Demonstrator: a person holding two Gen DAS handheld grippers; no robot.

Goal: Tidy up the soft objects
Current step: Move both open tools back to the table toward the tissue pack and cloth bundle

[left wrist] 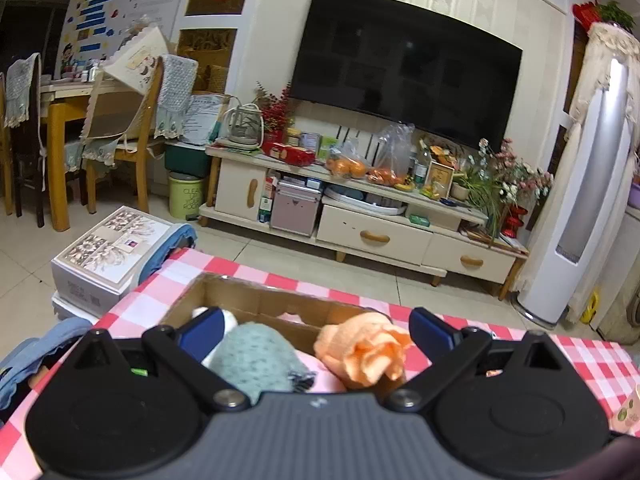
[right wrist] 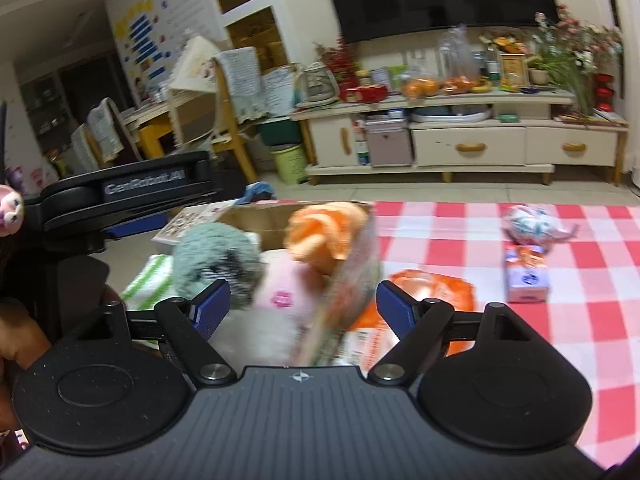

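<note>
A cardboard box (left wrist: 256, 300) sits on the red-checked table and holds a grey-green knitted piece (left wrist: 256, 360), an orange rolled cloth (left wrist: 360, 350) and a pink cloth (right wrist: 280, 300). My left gripper (left wrist: 316, 330) is open just above the box, over the grey-green and orange pieces, holding nothing. My right gripper (right wrist: 304, 304) is open over the box's right wall (right wrist: 352, 276), empty. The grey-green piece (right wrist: 216, 256) and the orange cloth (right wrist: 324, 232) also show in the right wrist view. The left gripper's body (right wrist: 132, 192) shows at the left there.
On the checked table (right wrist: 580, 280) right of the box lie an orange packet (right wrist: 432, 292), a tissue pack (right wrist: 526, 278) and a small pale bundle (right wrist: 532, 222). Beyond the table are a patterned box (left wrist: 112, 248) on the floor, a TV cabinet (left wrist: 360, 216) and chairs (left wrist: 124, 120).
</note>
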